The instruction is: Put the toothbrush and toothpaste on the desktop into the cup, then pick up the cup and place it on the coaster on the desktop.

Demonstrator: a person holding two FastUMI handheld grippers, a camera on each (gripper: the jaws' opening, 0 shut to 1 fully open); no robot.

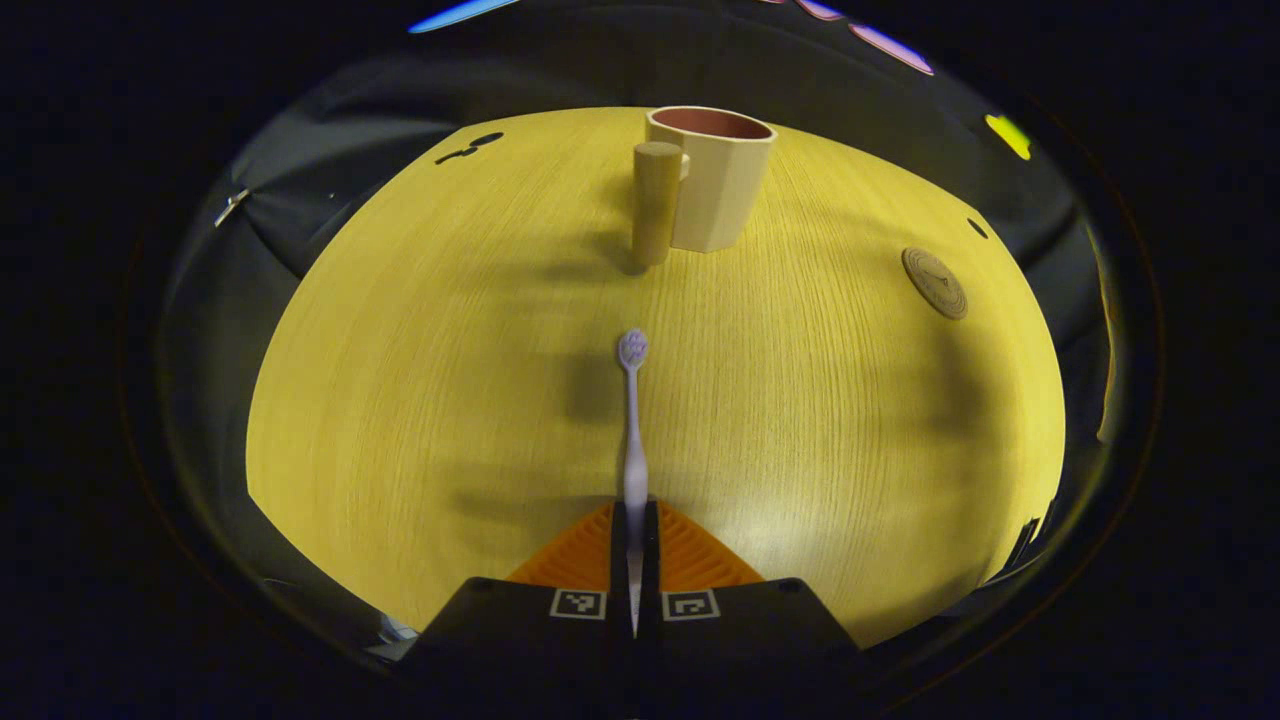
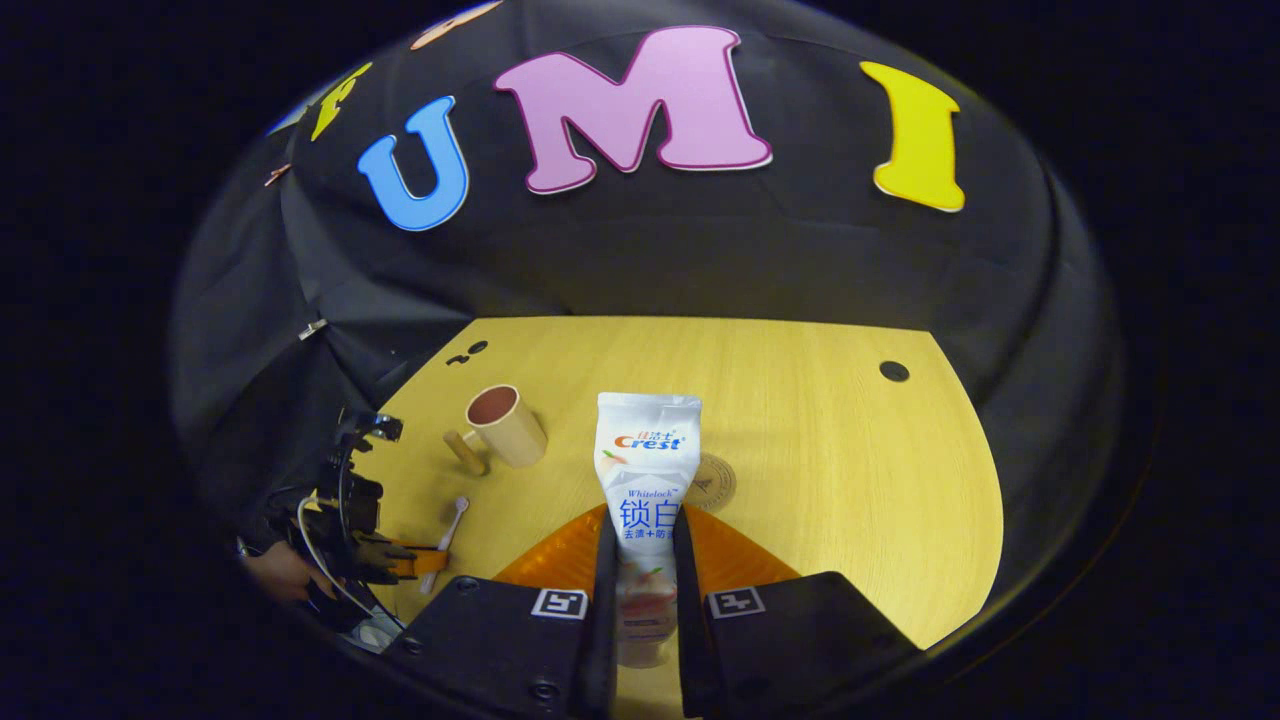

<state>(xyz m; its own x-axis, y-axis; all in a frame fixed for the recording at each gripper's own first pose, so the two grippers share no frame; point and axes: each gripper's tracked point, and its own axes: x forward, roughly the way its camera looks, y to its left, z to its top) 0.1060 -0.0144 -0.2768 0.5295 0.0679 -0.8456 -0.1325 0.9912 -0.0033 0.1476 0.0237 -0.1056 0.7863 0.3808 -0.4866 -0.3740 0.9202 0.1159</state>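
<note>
Toothbrush [image 1: 633, 420] clamped at its handle in left tool [image 1: 634, 545], head pointing toward cup [image 1: 712, 178], held above table [image 1: 420, 380]. Toothpaste [image 2: 645, 480] pinched between right tool [image 2: 640, 570] fingers, tube raised. Cup empty; coaster [image 1: 935, 283] sits apart to its right.

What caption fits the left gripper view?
Left gripper fingers clamp the toothbrush, pointing toward the cup across the desktop.

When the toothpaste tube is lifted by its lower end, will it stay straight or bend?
Probably mostly straight: the tube stands upright between the right hand-held gripper fingers. Its flat crimped top looks soft, so it may sag if tilted.
</note>
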